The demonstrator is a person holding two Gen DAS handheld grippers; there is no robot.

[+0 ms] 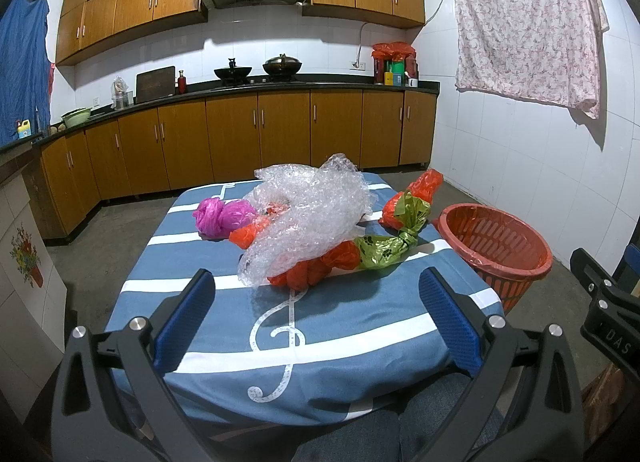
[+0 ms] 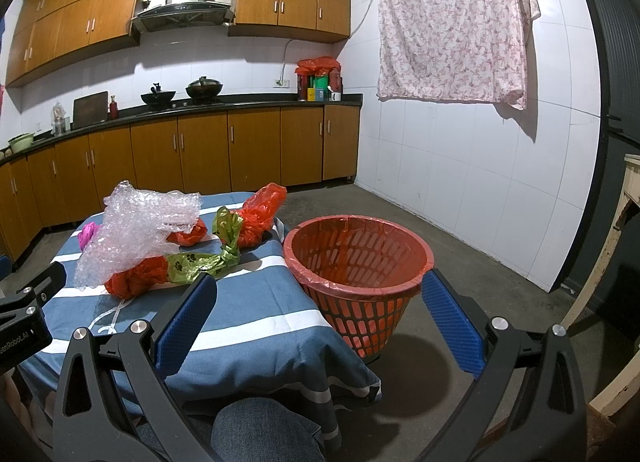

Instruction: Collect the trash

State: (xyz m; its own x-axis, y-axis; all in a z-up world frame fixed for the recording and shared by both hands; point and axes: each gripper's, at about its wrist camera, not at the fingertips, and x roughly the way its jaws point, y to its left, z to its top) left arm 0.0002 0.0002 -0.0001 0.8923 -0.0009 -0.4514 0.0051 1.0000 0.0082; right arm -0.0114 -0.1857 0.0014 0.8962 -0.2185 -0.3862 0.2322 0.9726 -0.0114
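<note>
Right wrist, red basket (image 2: pixel 356 262) bag-lined, empty

1. left gripper (image 1: pixel 316 316) hangs with fingers spread wide over the near edge of the blue striped tablecloth (image 1: pixel 360 302), gripping nothing.
2. at 12 o'clock lies crumpled bubble wrap (image 1: pixel 308 218) on orange bags (image 1: pixel 308 272).
3. a magenta bag (image 1: pixel 220 216) sits at 11 o'clock.
4. a lined red basket (image 1: pixel 496 246) stands at 2 o'clock.
</note>
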